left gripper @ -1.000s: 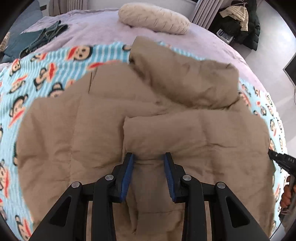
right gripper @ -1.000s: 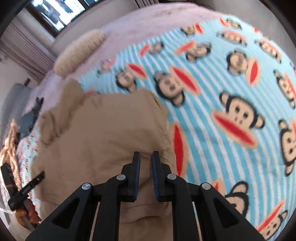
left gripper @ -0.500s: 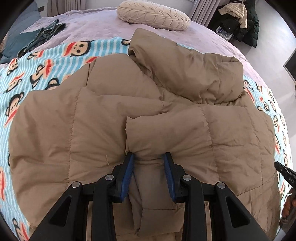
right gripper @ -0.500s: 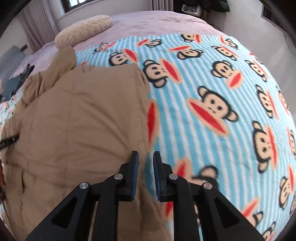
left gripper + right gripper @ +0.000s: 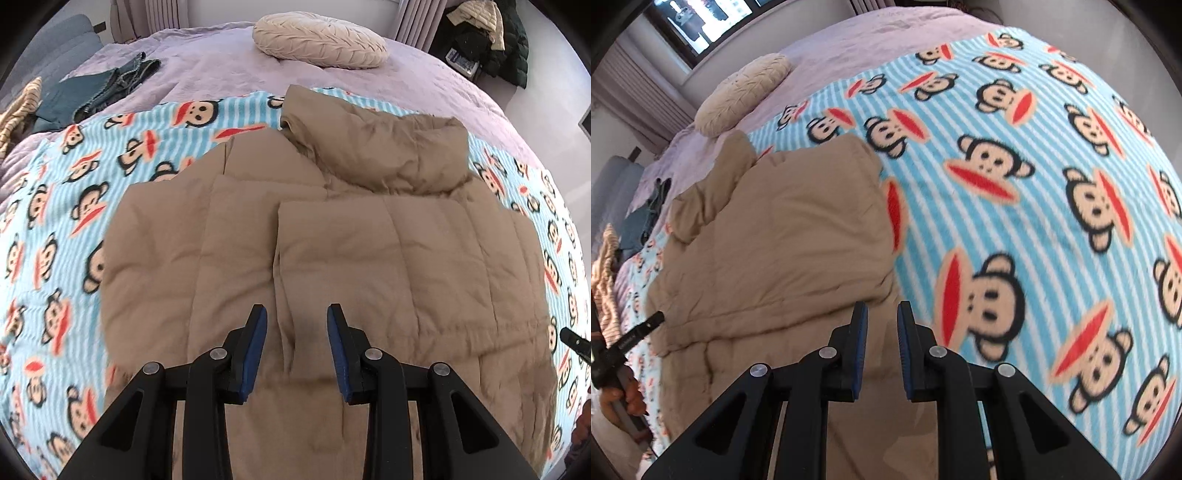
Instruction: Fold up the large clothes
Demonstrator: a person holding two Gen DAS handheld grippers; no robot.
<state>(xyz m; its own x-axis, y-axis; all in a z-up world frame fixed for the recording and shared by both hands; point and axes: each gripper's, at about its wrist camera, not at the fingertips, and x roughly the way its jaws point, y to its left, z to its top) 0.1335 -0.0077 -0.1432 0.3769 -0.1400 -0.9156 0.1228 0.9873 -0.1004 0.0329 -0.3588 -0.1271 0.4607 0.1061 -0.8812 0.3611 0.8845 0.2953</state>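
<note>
A tan puffer jacket (image 5: 369, 258) lies spread on the monkey-print blanket (image 5: 55, 221), with its hood (image 5: 388, 147) bunched at the far end and one side folded over the middle. My left gripper (image 5: 297, 317) hovers above the folded flap's near end, open, with no fabric pinched. In the right wrist view the jacket (image 5: 775, 240) fills the left half. My right gripper (image 5: 882, 314) hangs over its right edge where it meets the blanket (image 5: 1034, 184); its jaws are opening, with nothing between them.
A cream pillow (image 5: 321, 40) lies on the lilac bedspread (image 5: 424, 74) beyond the jacket. Dark folded clothes (image 5: 99, 92) sit at the far left. Coats (image 5: 487, 37) are piled beside the bed at the far right. A hand (image 5: 624, 398) holding the left gripper shows at the left edge.
The left gripper has lifted away from the jacket, and the fold that sat between its jaws now lies flat. The right gripper's jaws have widened, and its view has swung across the jacket's right edge.
</note>
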